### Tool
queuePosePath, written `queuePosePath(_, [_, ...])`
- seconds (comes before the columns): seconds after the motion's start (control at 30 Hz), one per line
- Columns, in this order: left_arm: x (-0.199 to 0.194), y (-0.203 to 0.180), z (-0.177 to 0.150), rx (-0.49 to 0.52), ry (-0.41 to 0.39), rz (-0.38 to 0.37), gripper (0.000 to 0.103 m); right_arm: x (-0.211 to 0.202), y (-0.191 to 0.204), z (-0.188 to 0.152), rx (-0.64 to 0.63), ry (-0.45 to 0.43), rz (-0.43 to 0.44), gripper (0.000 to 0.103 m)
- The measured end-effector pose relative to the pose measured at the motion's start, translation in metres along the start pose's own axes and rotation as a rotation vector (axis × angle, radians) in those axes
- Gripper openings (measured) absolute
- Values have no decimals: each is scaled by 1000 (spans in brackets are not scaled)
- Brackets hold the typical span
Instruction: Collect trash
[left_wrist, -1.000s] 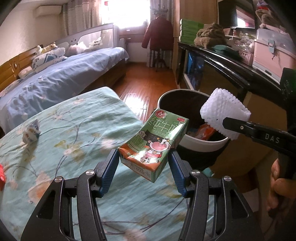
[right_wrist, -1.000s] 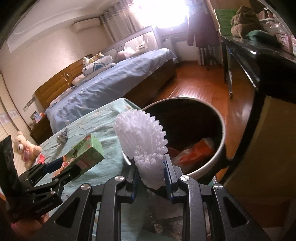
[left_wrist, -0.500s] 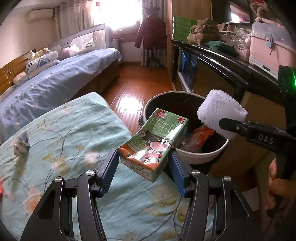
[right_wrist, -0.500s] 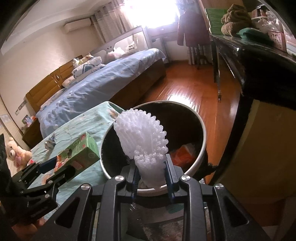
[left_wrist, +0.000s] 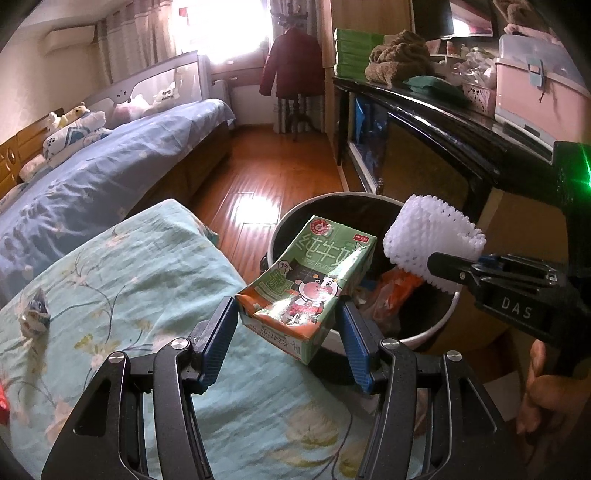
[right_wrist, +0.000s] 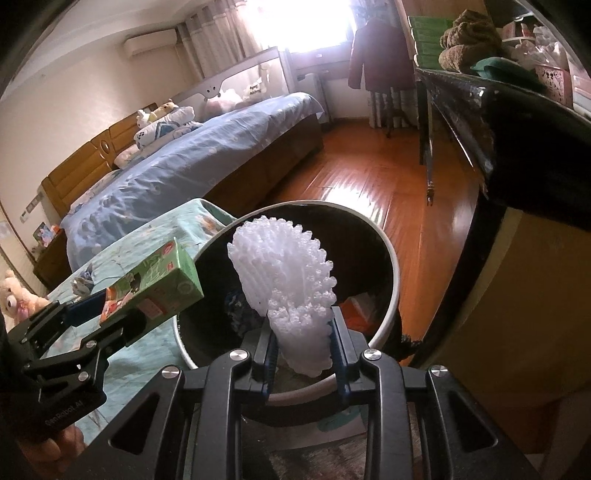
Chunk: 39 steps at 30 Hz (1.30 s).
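A green milk carton (left_wrist: 308, 286) with a cartoon cow is clamped between the blue pads of my left gripper (left_wrist: 288, 328), its far end over the near rim of the round bin (left_wrist: 436, 326). In the right wrist view the same carton (right_wrist: 155, 286) shows at the bin's left edge. My right gripper (right_wrist: 301, 341) is shut on a white foam fruit net (right_wrist: 288, 284), held above the bin's dark inside (right_wrist: 354, 266). The net (left_wrist: 432, 242) also shows in the left wrist view, over the bin's right side. Orange wrapping (left_wrist: 395, 291) lies in the bin.
A crumpled wrapper (left_wrist: 35, 314) lies on the teal flowered bedspread (left_wrist: 129, 295) at left, a red scrap (left_wrist: 3, 398) at the frame's edge. A black cabinet (left_wrist: 443, 122) stands right of the bin, a blue-covered bed (left_wrist: 110, 158) behind, wooden floor (left_wrist: 273, 177) between.
Both grippers have moved toward the bin. The carton's far end now overlaps the bin's rim, and the foam net hangs further over the bin's opening.
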<state>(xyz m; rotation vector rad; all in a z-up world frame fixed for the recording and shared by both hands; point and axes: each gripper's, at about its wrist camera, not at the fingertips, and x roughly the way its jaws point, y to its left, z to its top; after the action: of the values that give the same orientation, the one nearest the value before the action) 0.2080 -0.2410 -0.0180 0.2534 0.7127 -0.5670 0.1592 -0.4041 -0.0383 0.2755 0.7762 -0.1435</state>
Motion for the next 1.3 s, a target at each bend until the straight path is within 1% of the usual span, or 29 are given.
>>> queuePosePath(0.23, [5, -3, 6, 10, -1, -1, 55, 5, -1, 0, 5, 15, -5, 28])
queuePosePath(0.43, [12, -6, 12, 14, 0, -13, 55, 9, -5, 1, 14, 17, -10, 28])
queuePosePath(0.47, [14, -6, 14, 12, 3, -24, 56, 10, -5, 1, 17, 18, -8, 28])
queuePosePath(0.5, [14, -6, 14, 11, 6, -34, 56, 10, -6, 1, 18, 17, -7, 32])
queuePosePath(0.53, [15, -6, 14, 11, 8, -36, 56, 9, -7, 2, 20, 16, -8, 38])
queuePosePath(0.57, [16, -7, 14, 10, 12, -35, 57, 9, -6, 2, 21, 14, -9, 42])
queuePosePath(0.6, [16, -7, 14, 10, 14, -38, 59, 8, -7, 3, 24, 11, -6, 47])
queuePosePath(0.63, [15, -6, 13, 7, 11, -42, 62, 7, -8, 2, 28, 8, -5, 50])
queuePosePath(0.7, [12, -5, 11, -1, 4, -46, 66, 7, -9, 3, 35, 7, -5, 51])
queuePosePath(0.8, [8, 0, 5, -21, -3, -43, 66, 6, -10, 2, 44, 3, 1, 56])
queuePosePath(1.0, [-6, 23, -14, -103, -6, -31, 69, 2, -1, 0, 43, -5, 25, 57])
queuePosePath(1.07, [-10, 32, -24, -132, 0, -26, 69, 0, 4, -1, 40, -8, 39, 59])
queuePosePath(1.13, [-15, 41, -35, -155, 5, -9, 69, -1, 12, -3, 35, -9, 61, 65])
queuePosePath(1.3, [-33, 72, -62, -231, 4, 63, 69, -2, 37, -6, 8, -10, 121, 74])
